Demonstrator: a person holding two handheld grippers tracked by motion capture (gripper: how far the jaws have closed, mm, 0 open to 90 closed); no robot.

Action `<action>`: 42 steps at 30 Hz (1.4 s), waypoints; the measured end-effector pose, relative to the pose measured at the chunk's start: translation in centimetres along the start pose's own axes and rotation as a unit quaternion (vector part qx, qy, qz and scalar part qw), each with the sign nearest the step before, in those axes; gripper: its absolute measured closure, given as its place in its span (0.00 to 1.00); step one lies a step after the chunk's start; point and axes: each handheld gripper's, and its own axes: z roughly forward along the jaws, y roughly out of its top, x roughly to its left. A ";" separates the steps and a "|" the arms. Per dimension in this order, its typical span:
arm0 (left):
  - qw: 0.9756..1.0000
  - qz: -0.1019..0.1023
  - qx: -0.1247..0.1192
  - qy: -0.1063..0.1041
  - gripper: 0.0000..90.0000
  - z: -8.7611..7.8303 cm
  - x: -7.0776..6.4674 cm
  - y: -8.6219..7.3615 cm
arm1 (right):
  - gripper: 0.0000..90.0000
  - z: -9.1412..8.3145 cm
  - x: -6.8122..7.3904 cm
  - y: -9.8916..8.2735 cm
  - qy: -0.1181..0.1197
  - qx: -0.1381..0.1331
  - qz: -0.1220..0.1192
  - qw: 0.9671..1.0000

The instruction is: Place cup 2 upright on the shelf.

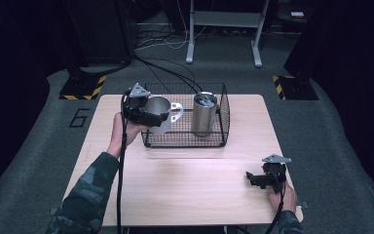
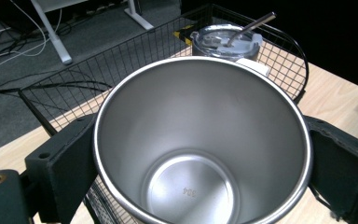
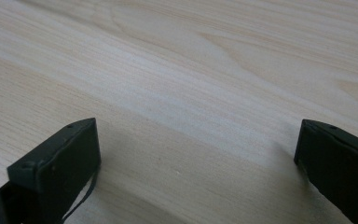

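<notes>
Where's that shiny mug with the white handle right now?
In the high view, the mug is held in the left tongs over the left end of the wire basket, left of the lidded tumbler.

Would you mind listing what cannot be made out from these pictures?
- Steel mug, left gripper view: its outer wall and handle lie behind its own rim; the stamped mark inside is too small to read.
- Lidded tumbler, left gripper view: the mug hides its lower body.
- Wire basket floor, high view: the mesh and the left gripper obscure it.
- Right gripper, high view: its jaws are dark and too small to judge.
</notes>
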 end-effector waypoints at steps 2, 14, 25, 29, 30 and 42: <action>1.000 0.000 0.001 0.001 0.07 0.2 0.1 0.2 | 0.00 0.0 0.0 0.0 0.000 0.000 0.000 1.000; 1.000 -0.011 0.008 0.013 0.07 2.2 0.7 1.2 | 0.00 0.0 0.0 0.0 0.001 0.000 -0.001 1.000; 0.999 -0.025 0.016 0.025 0.07 4.2 1.4 1.7 | 0.00 0.0 0.0 0.0 0.001 0.000 -0.001 1.000; 0.999 -0.027 0.022 0.029 0.07 5.0 1.6 1.6 | 0.00 0.0 0.0 0.0 0.001 0.000 -0.001 1.000; 0.999 -0.031 0.022 0.030 0.07 5.2 1.7 1.5 | 0.00 0.0 0.0 0.0 0.001 -0.001 0.000 1.000; 0.998 -0.042 0.040 0.036 0.07 7.4 2.1 1.0 | 0.00 0.0 0.0 0.0 0.000 -0.001 -0.001 1.000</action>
